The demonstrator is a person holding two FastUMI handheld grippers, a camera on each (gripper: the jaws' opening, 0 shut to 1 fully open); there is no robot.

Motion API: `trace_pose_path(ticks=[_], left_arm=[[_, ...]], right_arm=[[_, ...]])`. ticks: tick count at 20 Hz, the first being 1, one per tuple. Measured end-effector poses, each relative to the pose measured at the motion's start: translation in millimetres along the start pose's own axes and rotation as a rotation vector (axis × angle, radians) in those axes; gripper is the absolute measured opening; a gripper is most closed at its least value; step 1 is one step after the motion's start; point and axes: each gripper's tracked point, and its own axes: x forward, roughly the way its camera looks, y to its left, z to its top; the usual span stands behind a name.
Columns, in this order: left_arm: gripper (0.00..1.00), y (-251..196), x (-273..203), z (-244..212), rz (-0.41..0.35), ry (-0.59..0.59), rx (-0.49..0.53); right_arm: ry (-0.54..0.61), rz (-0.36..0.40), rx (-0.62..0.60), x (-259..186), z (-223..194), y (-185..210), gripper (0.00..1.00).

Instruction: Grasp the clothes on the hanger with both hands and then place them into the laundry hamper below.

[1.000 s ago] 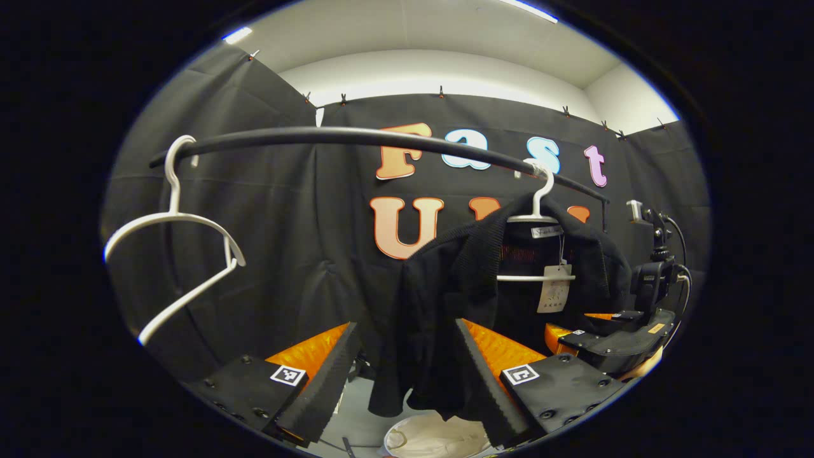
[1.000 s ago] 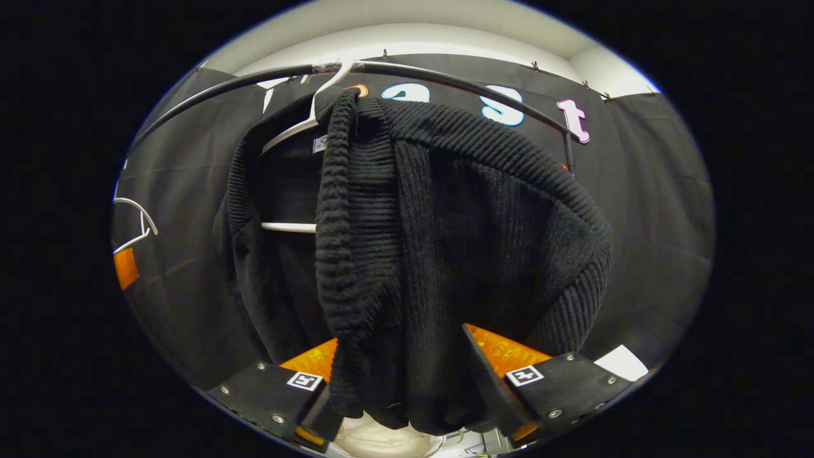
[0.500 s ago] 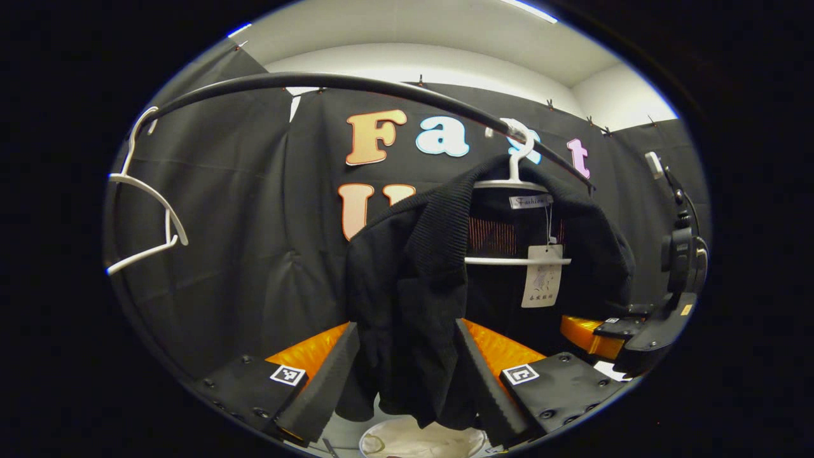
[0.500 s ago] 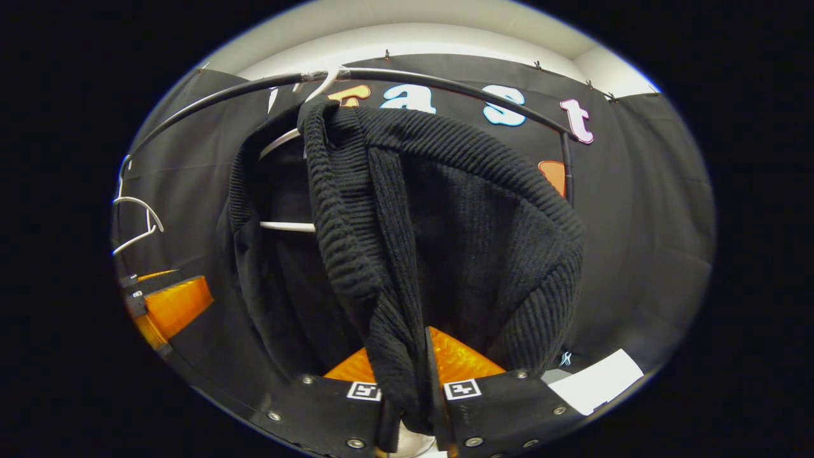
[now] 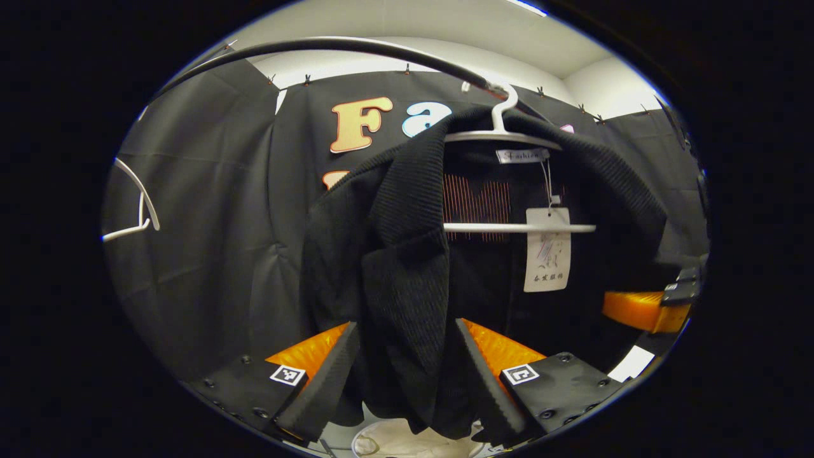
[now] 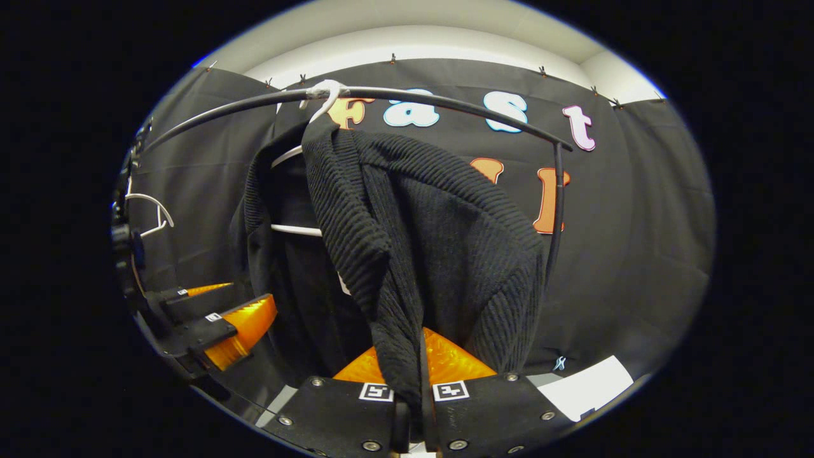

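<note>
While the right gripper point(image 6: 413, 407) pinches the soft black knit cardigan point(image 6: 432, 242) hanging on its hanger point(image 5: 502, 130), the left gripper point(image 5: 407, 375) gapes wide around its limp front edge, likely the best hold.

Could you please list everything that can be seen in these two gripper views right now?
knit cardigan: one, black, hanging on a hanger from the rail, front edges drooping.
hanger under the cardigan: one, white, hooked on the rail.
paper tag: one, whitish, dangling inside the cardigan's neck.
empty hanger: one, white, farther along the rail.
rail: one, black, curved across the top.
hamper: one, pale, partly seen below the cardigan.
left tool: one, fingers apart on either side of the cardigan's front edge, not yet closed.
right tool: one, fingers pressed together on the cardigan's other front edge.
</note>
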Motion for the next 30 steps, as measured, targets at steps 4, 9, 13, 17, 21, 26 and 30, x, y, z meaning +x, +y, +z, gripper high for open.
trace_pose_path(ticks=[4, 9, 13, 17, 21, 26, 30], left_arm=[[0.93, 6.4, 16.1, -14.1, 0.023, 0.018, -0.033], [0.96, 17.5, 23.7, -22.5, 0.045, 0.03, -0.075], [0.82, 29.1, 24.4, -24.4, 0.054, 0.051, -0.087], [0.56, 50.9, 18.5, -14.6, 0.089, 0.05, -0.036], [0.32, 49.4, 9.1, 0.3, 0.021, 0.037, -0.023], [0.07, 70.3, -1.1, 15.1, 0.031, 0.036, 0.0], [0.07, 89.5, -11.9, 32.4, 0.06, 0.019, -0.025]], right_arm=[[-0.01, -0.011, -0.006, -14.9, 9.4, -12.7, 0.07], [-0.031, -0.029, -0.017, -33.7, 25.3, -27.9, 0.06], [-0.056, -0.047, -0.013, -44.8, 42.3, -40.0, 0.06], [-0.096, -0.074, -0.016, -55.3, 64.0, -54.9, 0.06], [-0.15, -0.109, -0.022, -66.6, 88.8, -62.7, 0.06], [-0.22, -0.139, -0.033, -71.9, 131.6, -80.8, 0.04], [-0.25, -0.134, -0.047, -64.8, 154.7, -94.9, 0.04]])
